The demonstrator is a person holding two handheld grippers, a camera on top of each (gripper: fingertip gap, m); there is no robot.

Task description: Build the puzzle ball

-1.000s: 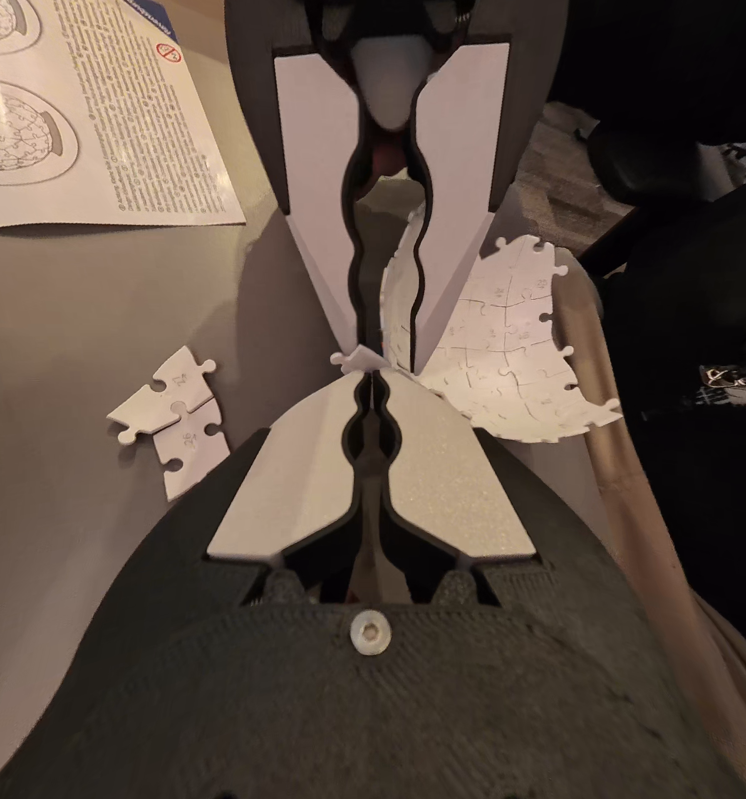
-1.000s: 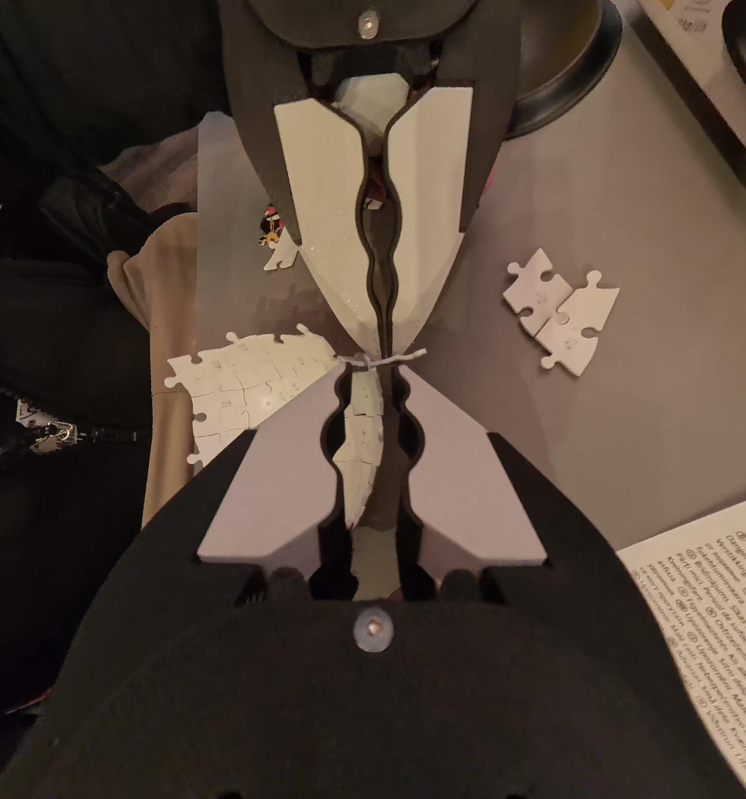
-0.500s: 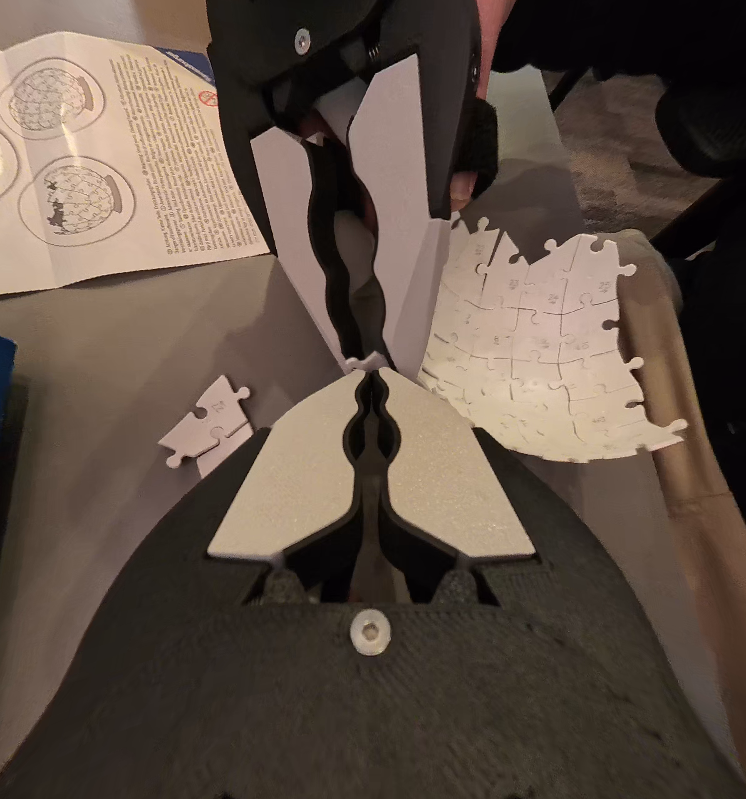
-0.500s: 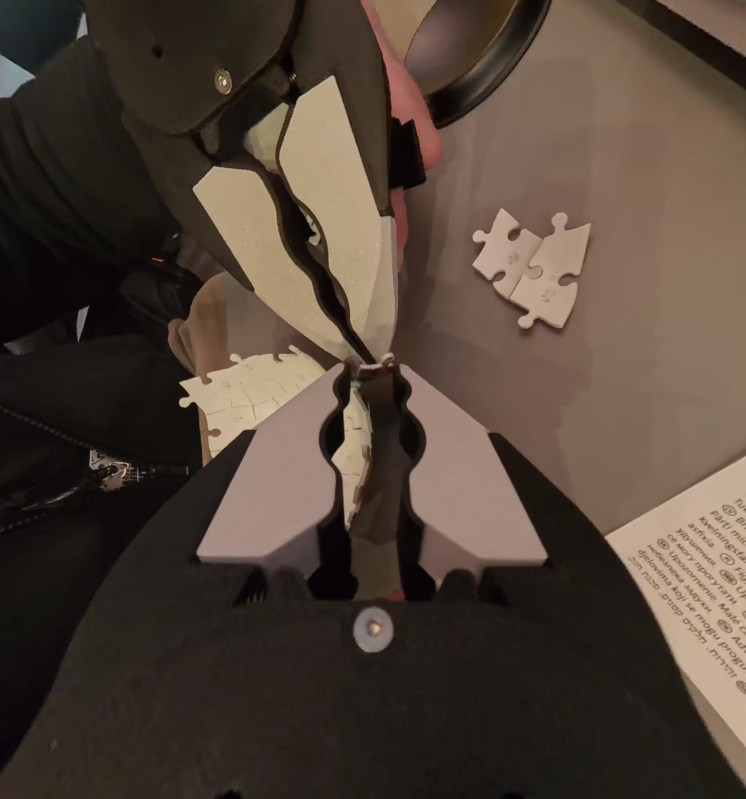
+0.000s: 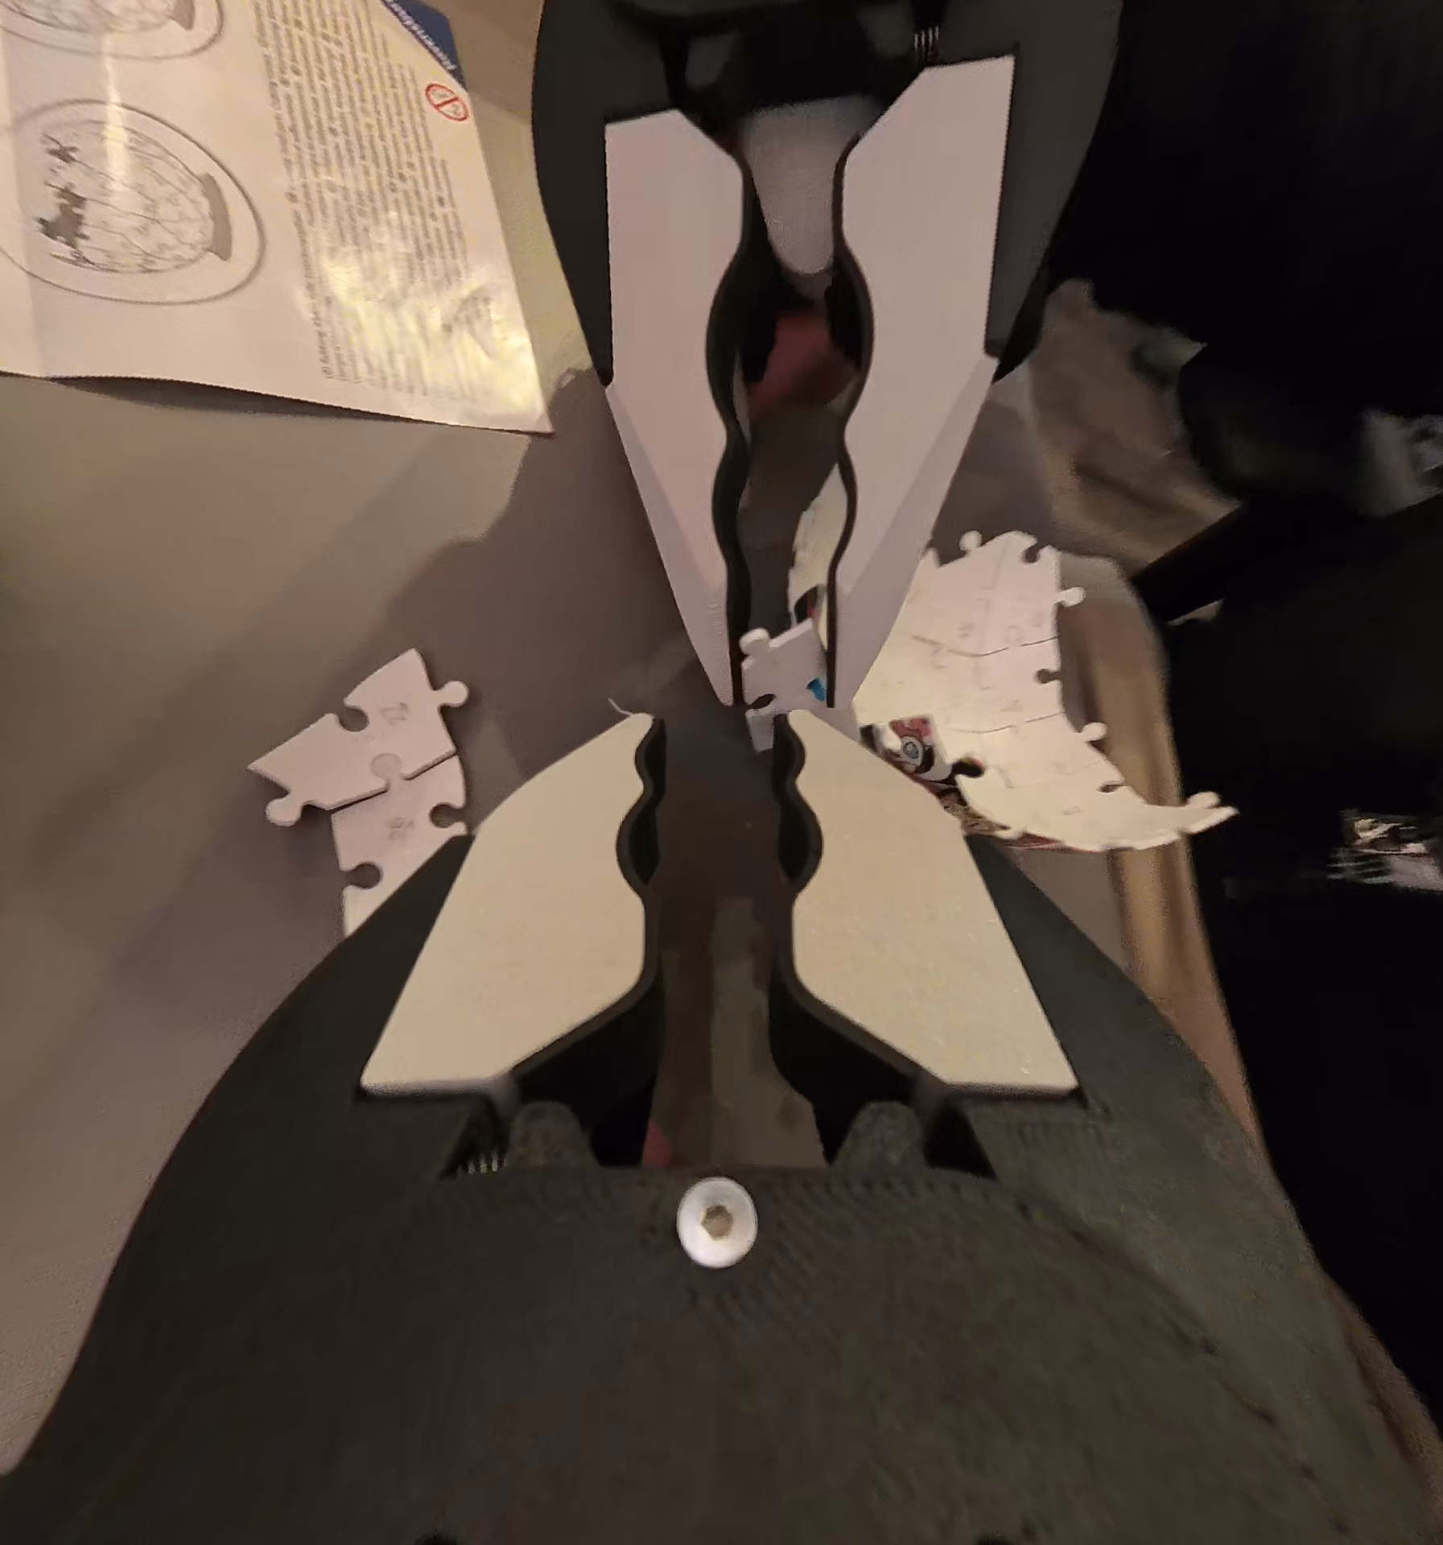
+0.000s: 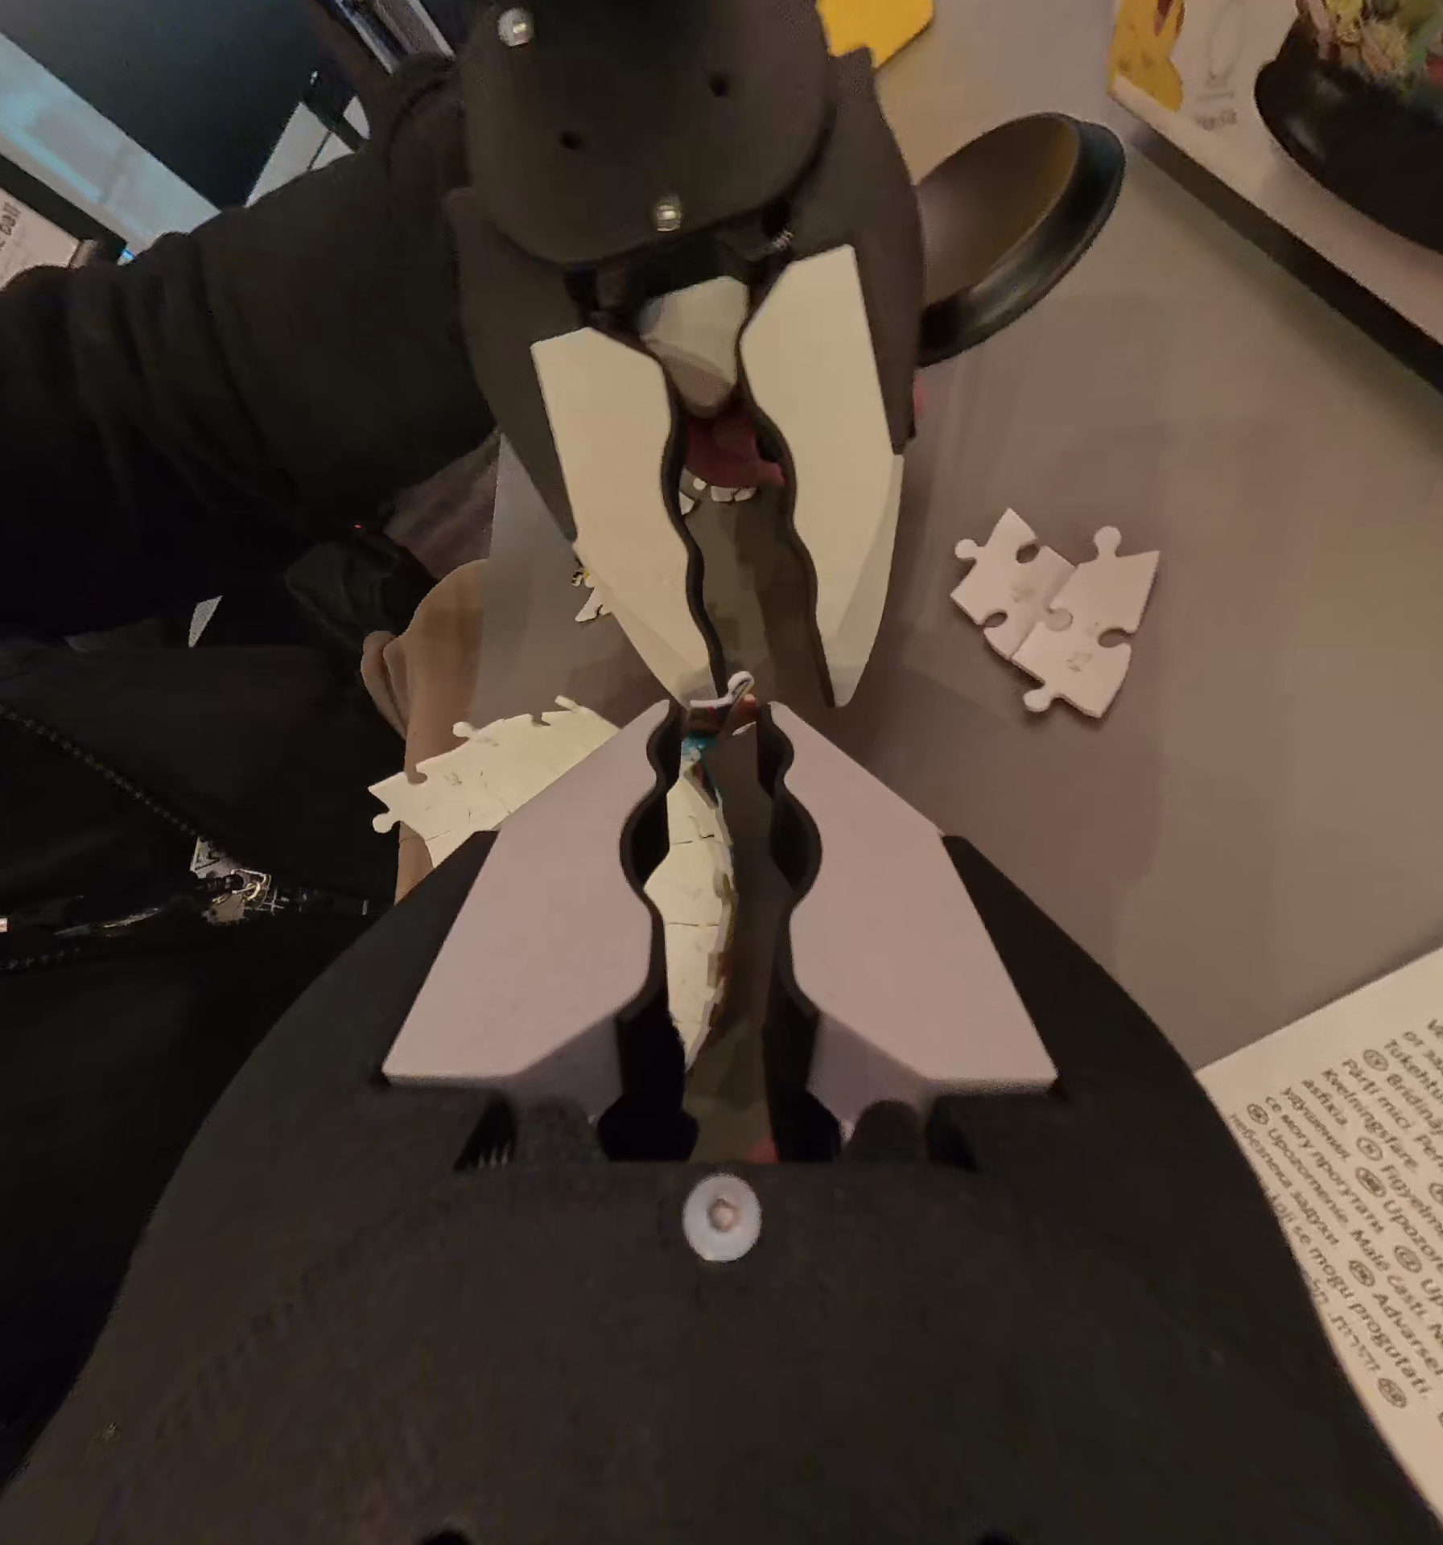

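Left gripper [image 5: 718, 731] is now standing with its fingers parted and nothing between them, where half a second ago we were pinching them together on the edge piece [image 5: 785, 669] of the puzzle shell [image 5: 1010, 669].

We are gripping that curved white shell with the right gripper [image 6: 719, 711], whose fingers are closing narrowly on its rim. In the left wrist view the shell is hanging at 2 o'clock over the table [image 5: 157, 543] edge, its printed side just peeking from below. Both grippers are pointing tip to tip, nearly touching. We are leaving a joined pair of loose pieces [image 5: 375, 761] lying flat at 9 o'clock. An unfolded instruction sheet [image 5: 241, 209] is lying at 11 o'clock. In the right wrist view a black dish [image 6: 1027, 217] is sitting at 1 o'clock.
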